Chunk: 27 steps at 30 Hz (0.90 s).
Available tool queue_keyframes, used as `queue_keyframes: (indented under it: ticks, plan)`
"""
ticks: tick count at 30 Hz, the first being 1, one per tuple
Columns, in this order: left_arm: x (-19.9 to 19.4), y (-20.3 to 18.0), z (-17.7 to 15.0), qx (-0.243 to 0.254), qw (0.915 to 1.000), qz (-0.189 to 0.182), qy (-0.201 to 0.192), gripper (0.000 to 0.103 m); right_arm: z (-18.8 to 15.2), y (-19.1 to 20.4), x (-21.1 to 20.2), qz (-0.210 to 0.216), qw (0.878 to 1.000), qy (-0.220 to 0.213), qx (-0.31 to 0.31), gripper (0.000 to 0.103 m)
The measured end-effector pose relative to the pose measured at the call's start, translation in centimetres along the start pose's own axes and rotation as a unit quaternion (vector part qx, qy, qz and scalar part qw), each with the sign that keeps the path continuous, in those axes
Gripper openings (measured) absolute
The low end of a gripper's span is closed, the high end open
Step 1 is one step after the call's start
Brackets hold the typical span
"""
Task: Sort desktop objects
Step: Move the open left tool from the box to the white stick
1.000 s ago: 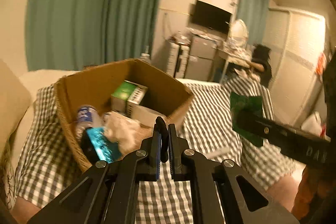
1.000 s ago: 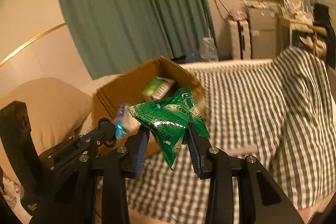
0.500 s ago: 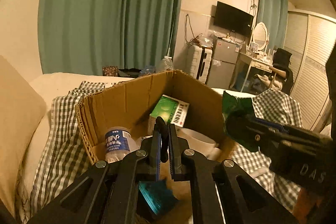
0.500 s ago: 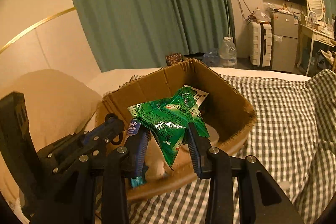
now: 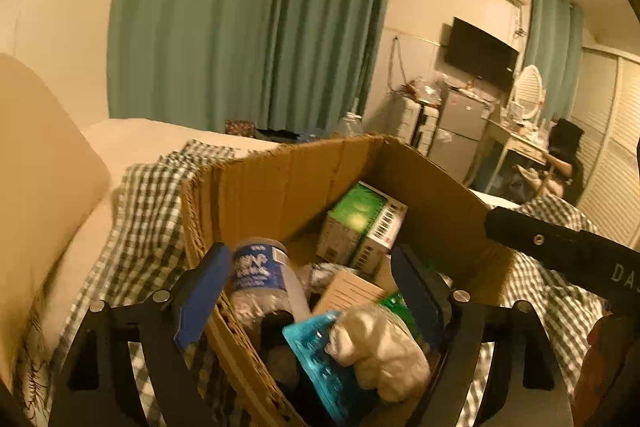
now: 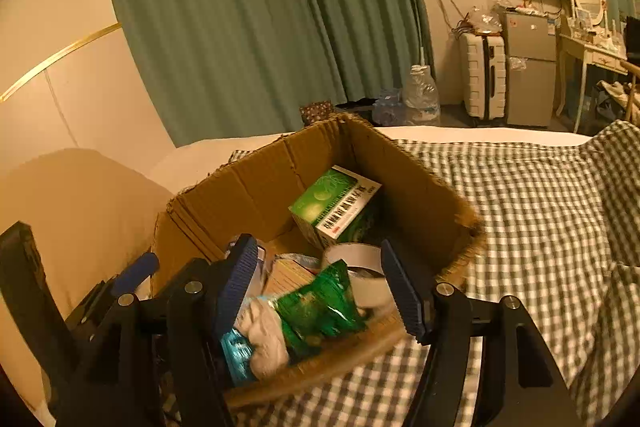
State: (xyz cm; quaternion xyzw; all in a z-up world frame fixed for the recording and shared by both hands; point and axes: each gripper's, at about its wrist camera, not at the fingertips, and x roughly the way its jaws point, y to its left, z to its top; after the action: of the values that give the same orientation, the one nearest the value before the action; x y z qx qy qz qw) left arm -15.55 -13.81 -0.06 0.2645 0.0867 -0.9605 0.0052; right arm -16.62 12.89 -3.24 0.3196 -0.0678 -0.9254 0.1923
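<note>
Bedroom, checked cloth over bed, cardboard box on it. Right gripper jaws wide apart, empty; left gripper also spread. Green snack bag lies crumpled, glossy, inside box near front wall. Best: lift both straight up, clear of rim.

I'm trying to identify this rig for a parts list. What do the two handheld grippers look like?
Both are matte black, angular plastic frames with triangular cutouts and silver screw heads at the joints. The left gripper and right gripper each carry two flat fingers faced with ribbed blue pads. White letters "DAS" mark the right gripper's side, visible in the left wrist view. No cables or sleeves show.
</note>
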Motion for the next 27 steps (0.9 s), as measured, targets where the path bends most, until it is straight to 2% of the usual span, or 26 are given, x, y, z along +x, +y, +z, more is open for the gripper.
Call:
queue_keyframes:
  ticks: [2,4,6,10,14,19,27]
  plan:
    - [-0.2,-0.4,0.0,0.007,0.9999,0.007,0.012,0.087,-0.5,-0.4,-1.1,-0.007,1.000,-0.003,-0.001,0.065]
    - [-0.8,-1.2,-0.2,0.024,0.9995,0.011,0.017,0.092,-1.1,-1.1,-2.5,-0.012,1.000,-0.006,0.001,0.065]
    - [-1.9,-2.1,-0.3,0.038,0.9991,0.009,0.015,0.093,-2.0,-2.0,-4.2,-0.017,1.000,-0.012,0.006,0.065]
    - [-4.3,-3.6,-0.6,0.038,0.9992,-0.002,0.007,0.102,-2.8,-3.9,-7.2,-0.028,0.999,-0.021,0.020,0.065]
    - [-6.4,-5.7,-0.8,0.043,0.9990,-0.013,0.005,0.103,-3.1,-5.6,-10.0,-0.043,0.998,-0.037,0.033,0.070]
    - [-7.7,-9.4,-1.6,0.078,0.9966,-0.025,0.007,0.103,-4.3,-8.0,-13.0,-0.072,0.995,-0.045,0.047,0.071]
    - [-7.4,-16.0,-4.2,0.121,0.9876,-0.095,0.032,0.103,-6.4,-12.1,-14.1,-0.132,0.988,-0.030,0.079,0.075]
